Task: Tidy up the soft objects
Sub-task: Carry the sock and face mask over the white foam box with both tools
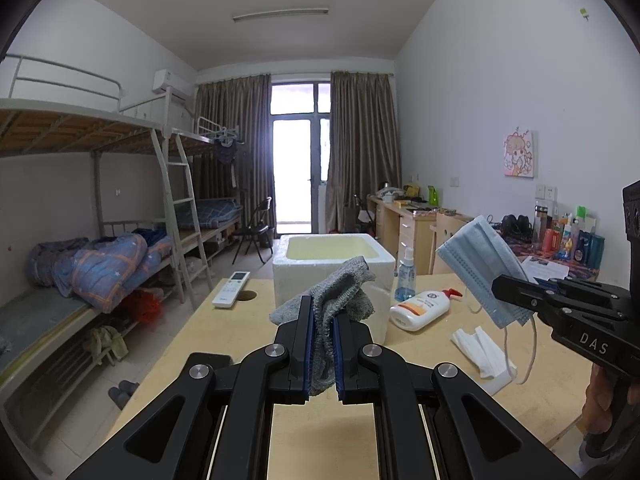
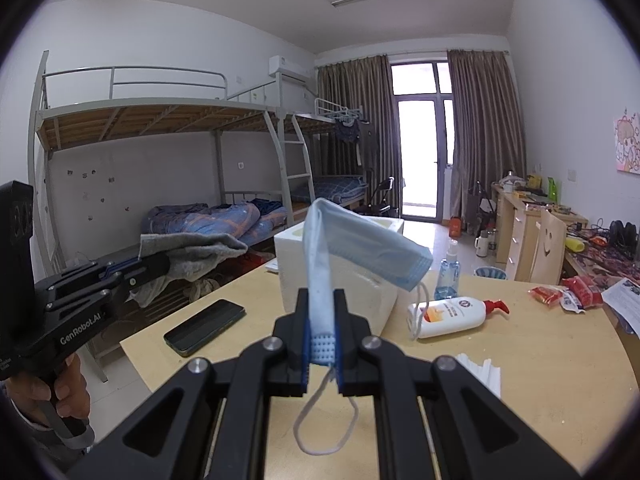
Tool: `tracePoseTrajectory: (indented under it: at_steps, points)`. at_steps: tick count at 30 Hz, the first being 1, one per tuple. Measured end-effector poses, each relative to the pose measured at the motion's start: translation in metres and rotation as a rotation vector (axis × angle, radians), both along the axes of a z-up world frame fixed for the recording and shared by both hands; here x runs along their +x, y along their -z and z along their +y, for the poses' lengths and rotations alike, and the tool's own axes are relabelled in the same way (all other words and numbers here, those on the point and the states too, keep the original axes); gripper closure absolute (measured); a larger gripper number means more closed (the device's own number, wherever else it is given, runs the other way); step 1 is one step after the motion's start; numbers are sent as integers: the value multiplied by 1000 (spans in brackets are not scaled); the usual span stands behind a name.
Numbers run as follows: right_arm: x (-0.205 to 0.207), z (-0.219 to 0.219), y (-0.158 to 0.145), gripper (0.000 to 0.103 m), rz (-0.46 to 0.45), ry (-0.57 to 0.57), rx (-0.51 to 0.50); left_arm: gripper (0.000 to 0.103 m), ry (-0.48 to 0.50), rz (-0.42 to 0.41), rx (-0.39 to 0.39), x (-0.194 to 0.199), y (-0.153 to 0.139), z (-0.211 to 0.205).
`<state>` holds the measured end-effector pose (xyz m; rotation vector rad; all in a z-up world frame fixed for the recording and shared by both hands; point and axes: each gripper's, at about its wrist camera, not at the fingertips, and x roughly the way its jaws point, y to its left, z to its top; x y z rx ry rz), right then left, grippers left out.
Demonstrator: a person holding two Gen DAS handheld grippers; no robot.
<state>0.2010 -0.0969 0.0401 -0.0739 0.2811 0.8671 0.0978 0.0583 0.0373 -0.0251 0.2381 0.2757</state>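
Observation:
My left gripper (image 1: 322, 320) is shut on a grey cloth (image 1: 340, 292) that bunches up above its pads; from the right wrist view that gripper (image 2: 156, 266) comes in at the left with the grey cloth (image 2: 192, 250) drooping from it. My right gripper (image 2: 322, 320) is shut on a light blue face mask (image 2: 360, 240), one ear loop dangling below. In the left wrist view the right gripper (image 1: 504, 284) holds the face mask (image 1: 480, 264) above the table. Just beyond both stands an open white foam box (image 1: 332, 256), also the foam box (image 2: 340, 280).
On the wooden table (image 1: 440, 352) lie a lotion bottle (image 1: 420, 308), a blue spray bottle (image 1: 405, 276), white tissues (image 1: 480, 348), a remote (image 1: 231, 288) beside a round hole, a phone (image 2: 204, 326) and red snack packets (image 2: 568, 296). Bunk beds stand left, cluttered desks right.

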Motion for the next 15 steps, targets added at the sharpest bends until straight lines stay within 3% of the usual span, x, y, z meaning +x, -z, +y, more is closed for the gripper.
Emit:
tracePoseTrajectory:
  at_steps: [15]
  points:
    - [39, 29, -7, 91, 26, 6, -37, 94, 19, 30, -21, 45, 1, 23]
